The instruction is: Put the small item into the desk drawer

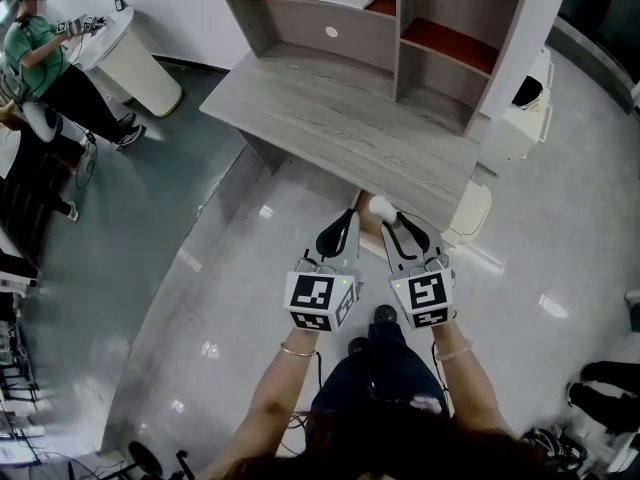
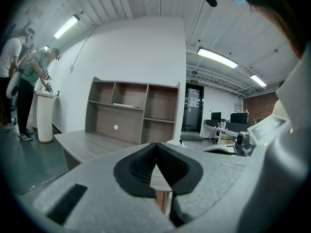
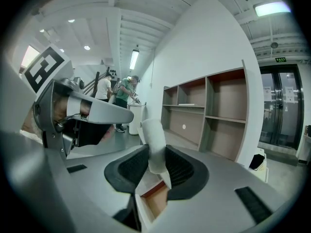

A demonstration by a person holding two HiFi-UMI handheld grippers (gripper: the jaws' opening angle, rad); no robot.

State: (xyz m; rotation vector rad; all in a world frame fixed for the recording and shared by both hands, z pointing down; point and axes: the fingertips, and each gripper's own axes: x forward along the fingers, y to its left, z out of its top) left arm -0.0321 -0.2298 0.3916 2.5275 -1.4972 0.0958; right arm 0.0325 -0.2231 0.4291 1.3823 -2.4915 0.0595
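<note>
Small item [image 3: 151,144]: a white, matte, roll-shaped piece, clamped between the pads of the right hand-held gripper [image 3: 156,165]. The pads press on its lower part, so most of its length stands clear above the jaws, tilted slightly to one side. The left hand-held gripper [image 2: 156,166] has its jaws closed with nothing between them. Both units are held side by side at the front edge of the bench [image 1: 330,118], which carries a shelf unit [image 1: 350,28] at its back. Below the right jaws, the right gripper view shows what appears to be the drawer [image 3: 155,203], pulled open, with pale walls and a brown floor. The item is judged to be light and probably somewhat soft, so moderate clamping force should be enough. Excess force may crush or dent it. The matte surface should give fair friction. Because the grip sits low on the item, the free upper end can swing or catch on the bench edge, and a hold nearer mid-length would be steadier. Release should occur only when the item is over the drawer floor.
</note>
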